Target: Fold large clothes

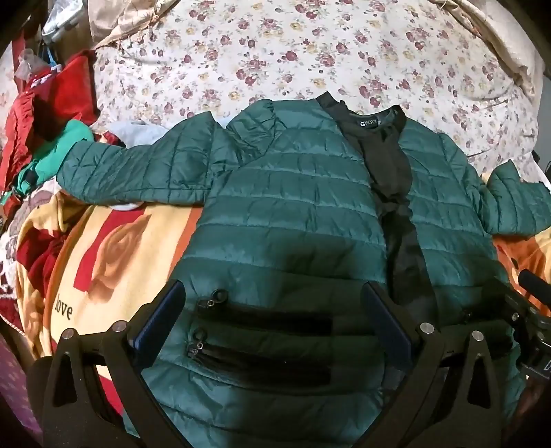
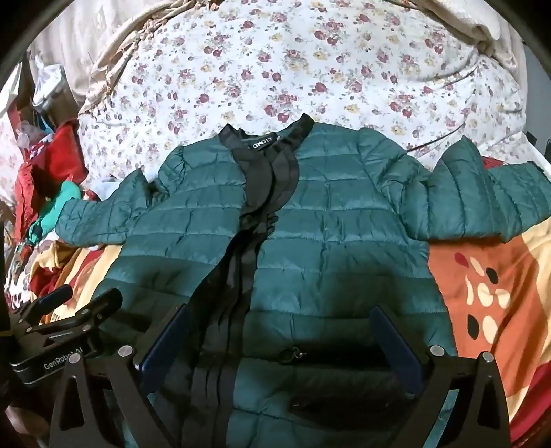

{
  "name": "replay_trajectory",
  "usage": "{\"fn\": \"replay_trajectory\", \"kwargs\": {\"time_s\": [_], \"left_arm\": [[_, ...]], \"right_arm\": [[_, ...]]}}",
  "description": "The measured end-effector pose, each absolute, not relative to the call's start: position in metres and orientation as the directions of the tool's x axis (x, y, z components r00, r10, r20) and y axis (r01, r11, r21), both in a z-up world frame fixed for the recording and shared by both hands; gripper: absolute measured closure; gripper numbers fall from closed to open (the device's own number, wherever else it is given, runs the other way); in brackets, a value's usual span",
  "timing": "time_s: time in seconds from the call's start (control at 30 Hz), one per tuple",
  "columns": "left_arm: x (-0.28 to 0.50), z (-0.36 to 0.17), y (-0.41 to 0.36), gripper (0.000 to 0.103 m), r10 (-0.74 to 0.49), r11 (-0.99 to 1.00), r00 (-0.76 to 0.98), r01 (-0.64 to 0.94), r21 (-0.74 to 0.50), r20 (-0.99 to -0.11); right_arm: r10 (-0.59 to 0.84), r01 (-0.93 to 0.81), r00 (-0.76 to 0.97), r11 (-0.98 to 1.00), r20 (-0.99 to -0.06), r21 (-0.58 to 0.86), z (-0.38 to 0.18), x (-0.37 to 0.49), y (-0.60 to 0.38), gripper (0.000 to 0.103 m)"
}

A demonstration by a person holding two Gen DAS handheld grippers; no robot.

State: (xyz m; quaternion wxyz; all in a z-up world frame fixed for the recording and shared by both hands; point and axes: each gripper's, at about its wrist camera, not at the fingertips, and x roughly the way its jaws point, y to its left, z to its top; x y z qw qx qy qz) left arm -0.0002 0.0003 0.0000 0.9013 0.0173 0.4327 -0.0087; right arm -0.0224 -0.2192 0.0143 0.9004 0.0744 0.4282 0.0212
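A dark green quilted puffer jacket [image 1: 292, 206] lies front-up and spread flat on a bed, its collar toward the floral sheet [image 1: 275, 51] and its hem toward the cameras. Bare floral sheet stretches beyond the collar up to the crumpled beige bedding [image 2: 482, 20] at the far edge. On the left, a heap of red and teal clothes [image 1: 44, 131] crowds the tip of the left sleeve [image 1: 137, 169]; the right sleeve [image 2: 482, 203] bends over an orange patterned blanket [image 2: 482, 293]. A cream blanket printed with a rose and the word "love" [image 1: 103, 268] lies under the jacket's left side.

The left gripper [image 1: 275, 310] hangs over the lower left panel with its jaws spread wide, holding nothing; two black pocket zips [image 1: 261, 320] show between its blue pads [image 1: 162, 317]. The right gripper [image 2: 282, 344] is likewise wide apart and empty over the hem near the front opening, with one zip pull [image 2: 291, 355] between its fingers. Whether either touches the fabric cannot be told.

The jacket's front is parted, showing the black lining [image 2: 241, 293] and a neck label [image 2: 263, 144]. Both sleeves stretch outward.
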Motion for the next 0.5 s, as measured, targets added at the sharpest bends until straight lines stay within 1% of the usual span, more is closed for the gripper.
{"fn": "replay_trajectory", "kwargs": {"time_s": [0.07, 0.4, 0.5], "left_arm": [[0.0001, -0.0004, -0.0002, 0.001, 0.004, 0.999, 0.627, 0.026, 0.026, -0.779], [-0.0009, 0.0006, 0.0025, 0.001, 0.011, 0.999, 0.630, 0.032, 0.040, -0.776], [0.0018, -0.0026, 0.0039, 0.001, -0.007, 0.999, 0.621, 0.037, 0.020, -0.784]], "right_arm": [[0.090, 0.025, 0.631, 0.990, -0.771, 0.136, 0.0127, -0.0227, -0.2220, 0.000], [0.106, 0.023, 0.615, 0.988, -0.781, 0.152, 0.0071, -0.0158, -0.2220, 0.000], [0.099, 0.024, 0.625, 0.989, -0.774, 0.146, 0.0065, -0.0156, -0.2236, 0.000]]}}
